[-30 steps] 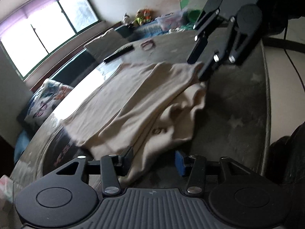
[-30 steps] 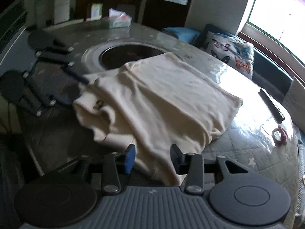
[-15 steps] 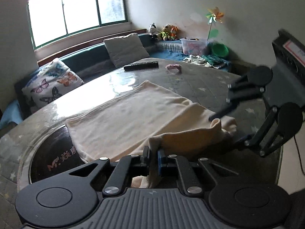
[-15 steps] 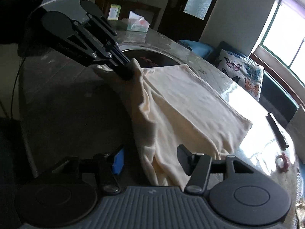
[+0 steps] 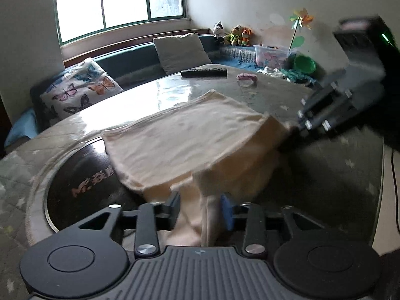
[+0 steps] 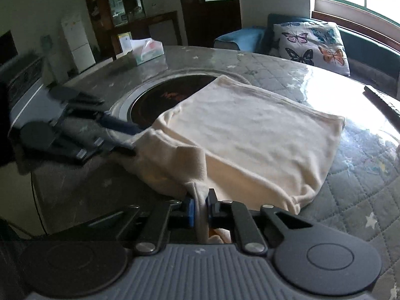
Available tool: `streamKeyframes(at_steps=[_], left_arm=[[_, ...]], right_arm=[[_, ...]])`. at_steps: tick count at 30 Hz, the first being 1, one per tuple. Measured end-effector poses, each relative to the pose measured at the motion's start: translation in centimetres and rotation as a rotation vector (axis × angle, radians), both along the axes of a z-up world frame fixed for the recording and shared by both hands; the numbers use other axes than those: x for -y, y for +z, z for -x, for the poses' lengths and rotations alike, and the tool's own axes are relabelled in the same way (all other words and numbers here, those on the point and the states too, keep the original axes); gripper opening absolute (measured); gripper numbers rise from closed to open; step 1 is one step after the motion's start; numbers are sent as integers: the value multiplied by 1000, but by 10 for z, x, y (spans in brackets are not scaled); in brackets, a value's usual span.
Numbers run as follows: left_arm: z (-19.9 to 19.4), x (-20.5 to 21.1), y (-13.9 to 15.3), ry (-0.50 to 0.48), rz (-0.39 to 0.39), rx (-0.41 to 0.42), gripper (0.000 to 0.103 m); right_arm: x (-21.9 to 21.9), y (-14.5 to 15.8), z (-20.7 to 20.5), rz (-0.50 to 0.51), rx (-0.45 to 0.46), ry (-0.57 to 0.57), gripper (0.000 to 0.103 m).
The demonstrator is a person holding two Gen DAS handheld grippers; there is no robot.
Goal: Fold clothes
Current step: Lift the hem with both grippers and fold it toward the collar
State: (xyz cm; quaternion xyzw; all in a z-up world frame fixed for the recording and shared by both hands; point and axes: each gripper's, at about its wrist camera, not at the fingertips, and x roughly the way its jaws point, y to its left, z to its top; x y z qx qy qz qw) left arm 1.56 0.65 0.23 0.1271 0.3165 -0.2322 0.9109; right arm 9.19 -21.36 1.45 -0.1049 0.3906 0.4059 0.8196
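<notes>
A cream garment [image 5: 190, 135] is spread on a round table [image 5: 332, 175], its far part lying flat and partly over the dark round inset [image 5: 82, 175] at the table's middle. The near edge is lifted off the surface and bunched.

The left gripper [image 5: 200, 208] is seen with a hanging fold of the garment between its fingers. Its jaws are opening, and gaps are seen between the pads and the cloth, so the fold is no longer pressed. In the right wrist view this gripper [image 6: 125, 135] is seen at the garment's left corner, blurred.

The right gripper [image 6: 200, 206] is closed tightly on a thin pinch of the garment's near edge, the cloth being squeezed between the blue pad and the black one. In the left wrist view it [image 5: 290, 137] is seen at the garment's right corner, blurred.

Beyond the garment, a remote [image 5: 203, 72] and a small pink object [image 5: 247, 77] are laid on the table's far side, well apart from the cloth. A tissue box [image 6: 147, 51] is placed at the table's other edge. A butterfly cushion [image 5: 80, 87] and a grey cushion [image 5: 181, 50] are set on the bench [image 5: 132, 62] under the window [image 5: 117, 2].
</notes>
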Motion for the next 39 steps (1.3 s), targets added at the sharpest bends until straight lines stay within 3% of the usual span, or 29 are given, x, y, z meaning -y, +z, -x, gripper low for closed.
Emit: streamKeyframes(at_steps=[7,8,11,13,21,30,34,39], left_arm=[[27,8,-18,-25,-150,74,45],[26,10,-21,-29,-176,85,42],[25,12,-28,-39,-218,106,18],[25,12,-27,-42,-222,115,13],[56,3,13,-47,-140,168,11],[118,-7,56,-48,-21,113,11],[108,-6,63,-43,-10,115,11],[59,-12,64,-10,30,98,11]], right_arm=[[-4,5,-4,-9,14,-6,8],[-4,5,-3,-8,17,-9,8],[-5,5,4,4,62,-19,8],[-5,7,13,4,95,-23,7],[8,25,47,-37,187,-49,6],[28,55,122,-75,201,-18,6],[28,63,129,-64,216,-22,6],[23,67,95,-55,208,-57,6]])
